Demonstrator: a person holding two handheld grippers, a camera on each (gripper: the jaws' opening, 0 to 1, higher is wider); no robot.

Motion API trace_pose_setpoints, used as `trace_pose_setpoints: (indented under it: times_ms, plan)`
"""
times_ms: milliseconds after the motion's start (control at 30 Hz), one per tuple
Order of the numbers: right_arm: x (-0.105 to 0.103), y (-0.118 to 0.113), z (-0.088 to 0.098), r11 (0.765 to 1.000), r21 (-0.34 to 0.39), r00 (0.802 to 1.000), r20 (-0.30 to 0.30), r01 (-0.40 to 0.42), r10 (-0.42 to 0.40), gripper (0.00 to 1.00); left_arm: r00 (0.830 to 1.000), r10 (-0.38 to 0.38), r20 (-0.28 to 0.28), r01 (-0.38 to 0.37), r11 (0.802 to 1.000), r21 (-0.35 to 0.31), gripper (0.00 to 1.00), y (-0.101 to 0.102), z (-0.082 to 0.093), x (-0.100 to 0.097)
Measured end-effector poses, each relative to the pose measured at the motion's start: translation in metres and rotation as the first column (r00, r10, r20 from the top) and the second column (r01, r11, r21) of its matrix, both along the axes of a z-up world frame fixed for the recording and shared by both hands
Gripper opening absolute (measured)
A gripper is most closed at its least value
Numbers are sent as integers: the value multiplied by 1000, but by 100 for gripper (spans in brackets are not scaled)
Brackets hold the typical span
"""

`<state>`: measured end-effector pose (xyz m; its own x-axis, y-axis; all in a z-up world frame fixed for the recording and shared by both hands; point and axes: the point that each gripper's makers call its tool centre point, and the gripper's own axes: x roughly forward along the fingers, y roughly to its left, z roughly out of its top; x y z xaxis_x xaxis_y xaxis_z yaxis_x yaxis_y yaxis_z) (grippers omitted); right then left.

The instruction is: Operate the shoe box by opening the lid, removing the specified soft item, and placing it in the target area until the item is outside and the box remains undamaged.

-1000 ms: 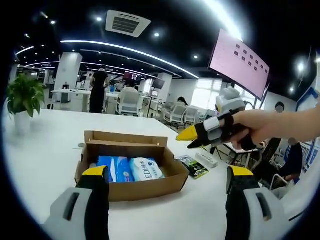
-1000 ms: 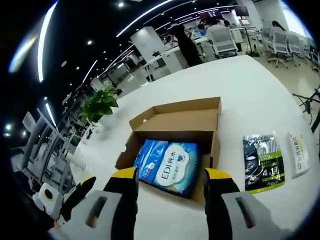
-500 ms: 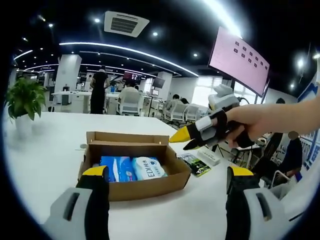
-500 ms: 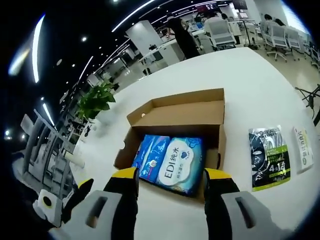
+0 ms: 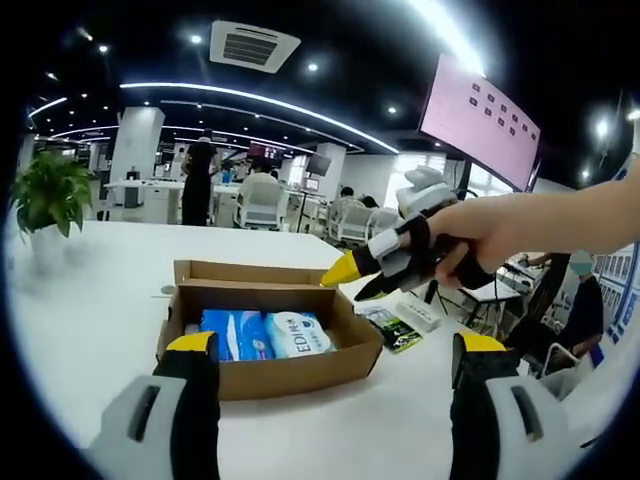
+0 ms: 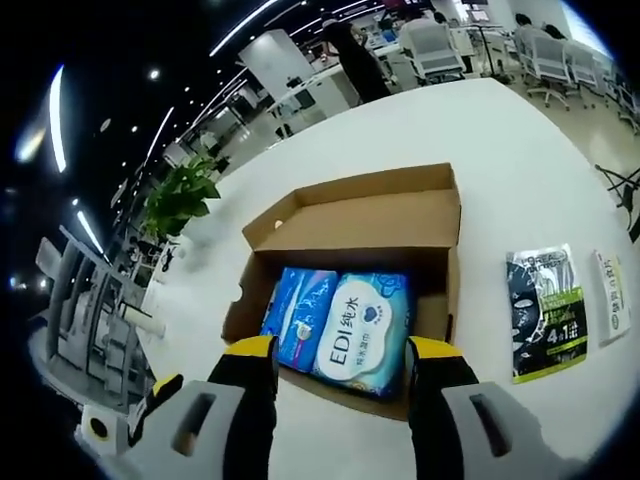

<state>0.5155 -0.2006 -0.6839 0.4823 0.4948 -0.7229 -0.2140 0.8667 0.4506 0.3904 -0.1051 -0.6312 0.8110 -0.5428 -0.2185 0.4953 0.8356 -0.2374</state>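
Open-plan office. Long white table [image 5: 90, 290] in the foreground of the left gripper view; behind it, across the middle of the frame, rows of desks with white swivel chairs [image 5: 262, 203] and people seated or standing at them. Dark ceiling at top with curved strip lights [image 5: 250, 100], recessed spots and a cassette air-conditioning vent [image 5: 254, 46]. Large pink wall screen [image 5: 478, 125] at upper right. Potted plant [image 5: 48, 195] at the left edge. In the right gripper view, more chairs [image 6: 436, 48] and desks at top, a white column [image 6: 272, 72] at upper centre.
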Motion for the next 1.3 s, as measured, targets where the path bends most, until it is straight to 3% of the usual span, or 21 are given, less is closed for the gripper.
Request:
trace_pose_setpoints:
  times_ms: [500, 1300]
  plan:
    - [14, 4, -11, 999, -49, 998, -53, 14, -17, 50, 1000, -13, 10, 13, 1000, 12, 98, -7, 0, 1]
    - [30, 24, -57, 986, -163, 991, -135, -36, 14, 51, 1000, 17, -2, -17, 999, 31, 97, 3, -2, 1]
